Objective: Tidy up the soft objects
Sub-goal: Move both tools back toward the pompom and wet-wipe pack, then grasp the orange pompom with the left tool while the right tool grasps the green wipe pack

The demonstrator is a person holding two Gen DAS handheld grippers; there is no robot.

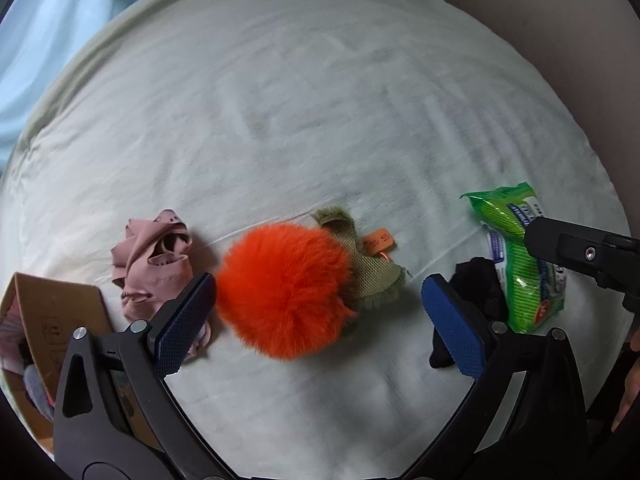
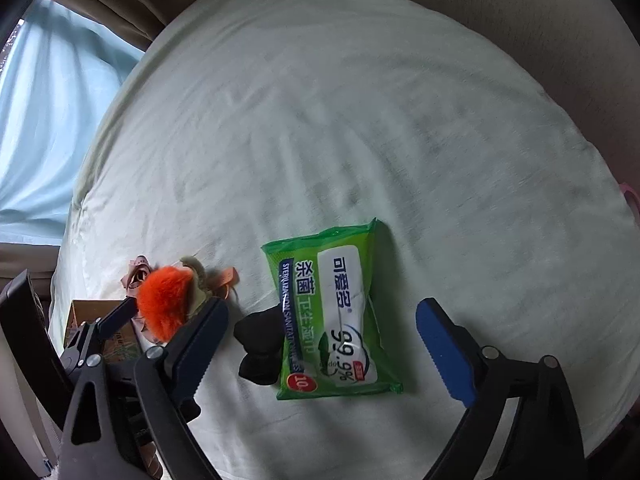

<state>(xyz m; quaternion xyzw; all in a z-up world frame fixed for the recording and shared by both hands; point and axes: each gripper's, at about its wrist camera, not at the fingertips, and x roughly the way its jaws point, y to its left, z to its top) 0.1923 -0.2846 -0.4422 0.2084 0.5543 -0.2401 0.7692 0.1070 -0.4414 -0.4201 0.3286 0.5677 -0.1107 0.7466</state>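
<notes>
Across both wrist views spreads a bed (image 1: pixel 320 100) covered in a pale, wrinkled sheet, with a light blue curtain (image 1: pixel 36 52) hanging beyond its far left edge. On the sheet, a row of soft things lies near the cameras.

At the left edge of the bed sits an open cardboard box (image 1: pixel 52 312), only partly in view, with some fabric inside it. Just right of the box lies a crumpled pink garment (image 1: pixel 154 264).

Next comes a fluffy orange pompom (image 1: pixel 280 288), round and bright, resting on a piece of olive green woven fabric (image 1: pixel 372 276) with frayed edges. A small orange tag (image 1: pixel 380 242) lies against that fabric's far side.

Further right is a green packet of wet wipes (image 2: pixel 336 312), lying flat with its printed face up. A small bundle of black fabric (image 2: pixel 260 348) touches the packet's left edge.

The left tool (image 1: pixel 320 304) points steeply down at the sheet with its blue-padded fingers spread wide. The pompom sits between them, close to the left pad; whether that pad touches the fur cannot be told, and the right pad stands well clear, so nothing is gripped.

The right tool (image 2: pixel 320 340) also points down, its jaws released and wide apart. The wipes packet and the black bundle lie between its fingers, and neither pad presses on them. In the right wrist view, the left tool (image 2: pixel 172 312) shows at the lower left, around the pompom.
</notes>
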